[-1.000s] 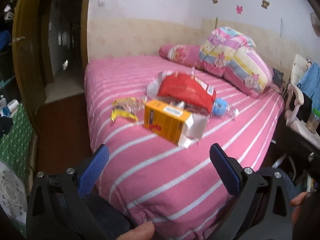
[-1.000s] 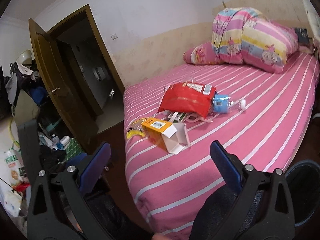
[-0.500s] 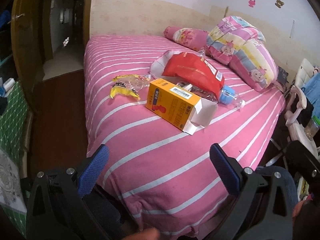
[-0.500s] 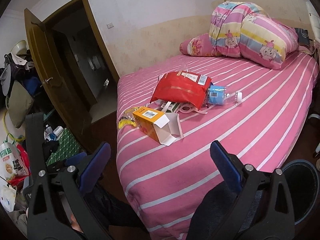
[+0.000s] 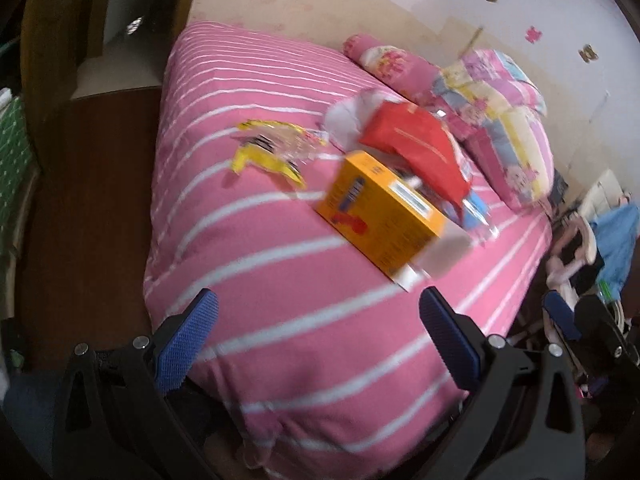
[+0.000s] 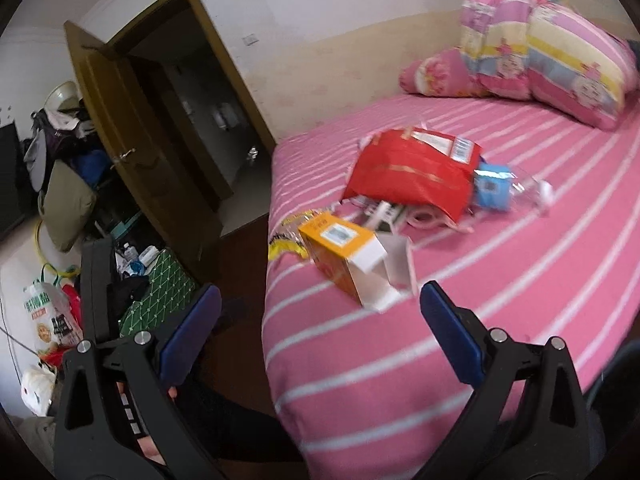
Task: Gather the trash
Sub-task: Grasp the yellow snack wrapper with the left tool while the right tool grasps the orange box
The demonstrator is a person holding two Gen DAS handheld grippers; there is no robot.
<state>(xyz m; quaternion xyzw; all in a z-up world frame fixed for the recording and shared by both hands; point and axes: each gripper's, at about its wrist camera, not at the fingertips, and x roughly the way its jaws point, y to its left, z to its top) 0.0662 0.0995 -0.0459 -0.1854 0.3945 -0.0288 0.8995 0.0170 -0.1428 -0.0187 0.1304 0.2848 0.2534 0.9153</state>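
Left wrist view is closing on the open-ended orange cardboard box (image 5: 380, 216), probably first pickup; left gripper (image 5: 316, 336) and right gripper (image 6: 320, 332) are hanging spread, empty.

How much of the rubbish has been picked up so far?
None yet, it seems. The left claw and right claw are both open and empty. Left on the bed: orange box, red bag, yellow wrapper and plastic bottle.
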